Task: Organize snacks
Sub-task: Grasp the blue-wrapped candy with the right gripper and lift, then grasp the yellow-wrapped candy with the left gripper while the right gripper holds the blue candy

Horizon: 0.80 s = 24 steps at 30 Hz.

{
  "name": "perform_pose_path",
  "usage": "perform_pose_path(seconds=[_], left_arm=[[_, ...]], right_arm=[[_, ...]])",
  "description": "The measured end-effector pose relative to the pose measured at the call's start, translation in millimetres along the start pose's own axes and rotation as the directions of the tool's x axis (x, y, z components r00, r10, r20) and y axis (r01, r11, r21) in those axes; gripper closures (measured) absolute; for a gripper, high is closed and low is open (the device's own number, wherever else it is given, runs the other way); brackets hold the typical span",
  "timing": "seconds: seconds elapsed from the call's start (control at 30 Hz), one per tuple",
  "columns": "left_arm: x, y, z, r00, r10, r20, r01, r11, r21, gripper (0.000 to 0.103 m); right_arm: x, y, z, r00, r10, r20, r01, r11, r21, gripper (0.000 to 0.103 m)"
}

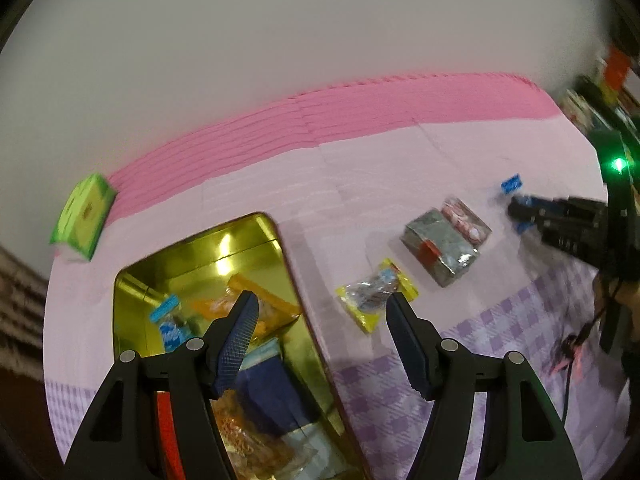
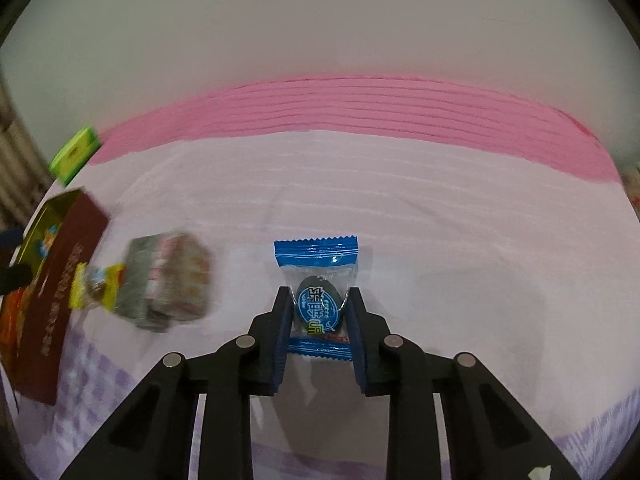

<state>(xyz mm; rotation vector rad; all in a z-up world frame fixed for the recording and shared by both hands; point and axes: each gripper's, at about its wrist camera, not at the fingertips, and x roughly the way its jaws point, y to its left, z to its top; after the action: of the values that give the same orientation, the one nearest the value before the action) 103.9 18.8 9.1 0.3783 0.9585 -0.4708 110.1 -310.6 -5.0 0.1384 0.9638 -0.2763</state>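
Note:
My right gripper (image 2: 319, 300) is shut on a blue-ended candy packet (image 2: 316, 258) lying on the pink cloth, its pads pressing the dark candy from both sides. The left wrist view shows that gripper (image 1: 520, 212) at the far right, beside the blue packet (image 1: 512, 184). My left gripper (image 1: 322, 308) is open with nothing between its fingers, above the right edge of an open gold tin (image 1: 200, 256) that holds several snack packets. A yellow-edged snack (image 1: 374, 292) lies just right of the tin. Beyond it are a grey foil block (image 1: 440, 252) and a pink-white packet (image 1: 466, 218).
A green box (image 1: 86, 216) sits at the back left by the pink strip of cloth. In the right wrist view the tin's dark red side (image 2: 64, 272), the yellow snack (image 2: 96, 286) and the blurred foil block (image 2: 168, 280) lie to the left. A pale wall rises behind.

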Motion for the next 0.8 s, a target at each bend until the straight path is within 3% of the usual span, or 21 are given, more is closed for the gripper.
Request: perform_pose_path(seconds=[0.2,0.47,0.8], left_arm=[[7,-11,11,1.000,-0.010,-0.013,0.011,0.992,0.122,0.036],[29,-22,17,0.996,-0.044,-0.074,0.058,0.978,0.202,0.036],[54,-45,19,0.990,-0.040,-0.135,0.087,0.930,0.357,0.036]], right_arm=[[-11,-30,-13,0.994,-0.102,0.039,0.099,0.992,0.075,0.079],[-13,-29,-20,0.991,-0.117,0.064,0.113,0.991,0.068,0.079],[-8,-31,-19,0.992,-0.110,0.065,0.106,0.992,0.072,0.079]])
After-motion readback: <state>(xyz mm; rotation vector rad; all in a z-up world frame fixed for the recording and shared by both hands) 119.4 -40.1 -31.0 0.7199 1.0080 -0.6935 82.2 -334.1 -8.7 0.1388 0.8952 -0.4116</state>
